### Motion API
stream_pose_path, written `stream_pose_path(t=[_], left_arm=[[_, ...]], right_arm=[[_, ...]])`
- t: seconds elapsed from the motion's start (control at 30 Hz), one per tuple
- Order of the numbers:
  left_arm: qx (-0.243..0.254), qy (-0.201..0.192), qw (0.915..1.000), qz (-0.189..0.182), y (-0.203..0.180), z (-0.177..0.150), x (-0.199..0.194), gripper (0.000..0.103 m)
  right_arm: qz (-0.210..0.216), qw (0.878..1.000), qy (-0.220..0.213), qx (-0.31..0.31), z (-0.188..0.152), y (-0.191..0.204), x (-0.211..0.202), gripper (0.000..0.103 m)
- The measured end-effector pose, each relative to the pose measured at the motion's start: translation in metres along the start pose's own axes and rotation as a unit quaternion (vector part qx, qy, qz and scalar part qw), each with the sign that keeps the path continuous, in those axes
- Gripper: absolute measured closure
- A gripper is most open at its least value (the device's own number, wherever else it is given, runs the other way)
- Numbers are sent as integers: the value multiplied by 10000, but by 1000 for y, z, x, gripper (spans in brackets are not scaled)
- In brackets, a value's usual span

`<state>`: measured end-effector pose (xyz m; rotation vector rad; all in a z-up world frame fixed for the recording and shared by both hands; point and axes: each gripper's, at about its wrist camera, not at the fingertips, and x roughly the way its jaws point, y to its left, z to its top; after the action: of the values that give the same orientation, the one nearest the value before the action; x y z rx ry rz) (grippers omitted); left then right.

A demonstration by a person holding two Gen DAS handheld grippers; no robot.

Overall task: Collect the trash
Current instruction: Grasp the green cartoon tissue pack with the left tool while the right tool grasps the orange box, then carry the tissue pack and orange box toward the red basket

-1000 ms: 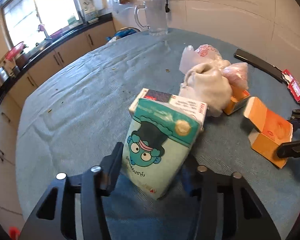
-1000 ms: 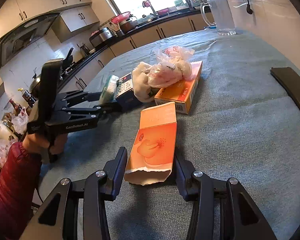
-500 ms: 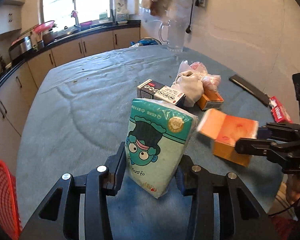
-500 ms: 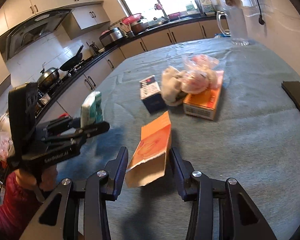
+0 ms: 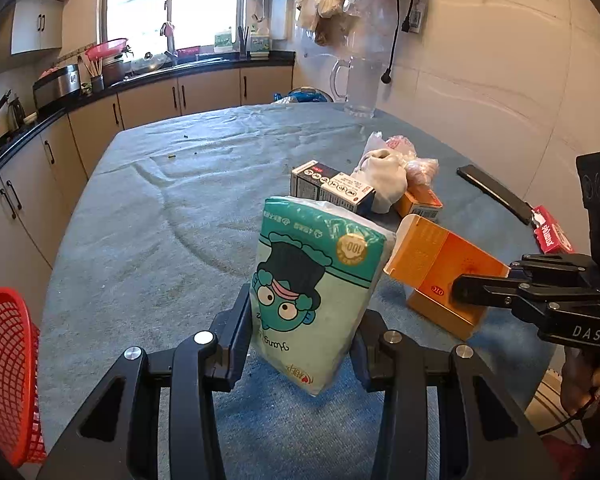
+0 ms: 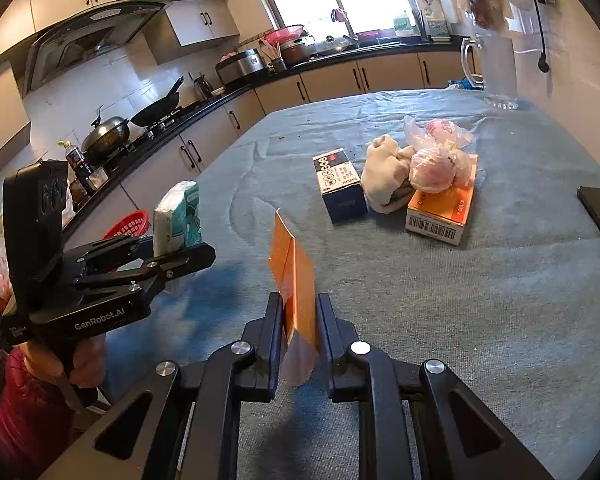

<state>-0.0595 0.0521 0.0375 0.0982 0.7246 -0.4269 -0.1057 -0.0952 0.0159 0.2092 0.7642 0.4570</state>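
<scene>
Tissue pack (image 5: 316, 300) and orange box (image 6: 296, 296) each clamped between fingers

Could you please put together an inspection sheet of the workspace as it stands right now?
Surface: table under a wrinkled blue-grey cloth, a few crumbs.
Job's things: tissue pack and orange carton both held off the table; dark box, cloth wad, plastic bags and orange box left on it.
Clutter: glass pitcher, black flat object, red packet.
Grippers: left gripper clamps the pack; right gripper clamps the carton.
Cables: black cord on the wall.
Surroundings: red basket beside the table, kitchen counter.
</scene>
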Motion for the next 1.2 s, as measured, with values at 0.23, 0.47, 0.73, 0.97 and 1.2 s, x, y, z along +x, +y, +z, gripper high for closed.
stream_pose_path(t=[0.23, 0.47, 0.73, 0.97, 1.2], left_arm=[[-111, -169, 9998, 30, 4, 2, -14, 62], [-224, -305, 9992, 106, 11, -1, -29, 62], [-439, -472, 9972, 385, 36, -10, -57, 62], [-691, -648, 9930, 709, 65, -23, -88, 62], [-1080, -749, 9849, 1127, 108, -40, -116, 62]], right_arm=[[85, 9998, -189, 19, 8, 4, -9, 86], [230, 9996, -188, -31, 19, 15, -5, 86], [520, 9983, -140, -206, 35, 43, 5, 86], [863, 9954, -5, -420, 43, 79, 24, 86], [1211, 9909, 253, -527, 54, 117, 50, 86]])
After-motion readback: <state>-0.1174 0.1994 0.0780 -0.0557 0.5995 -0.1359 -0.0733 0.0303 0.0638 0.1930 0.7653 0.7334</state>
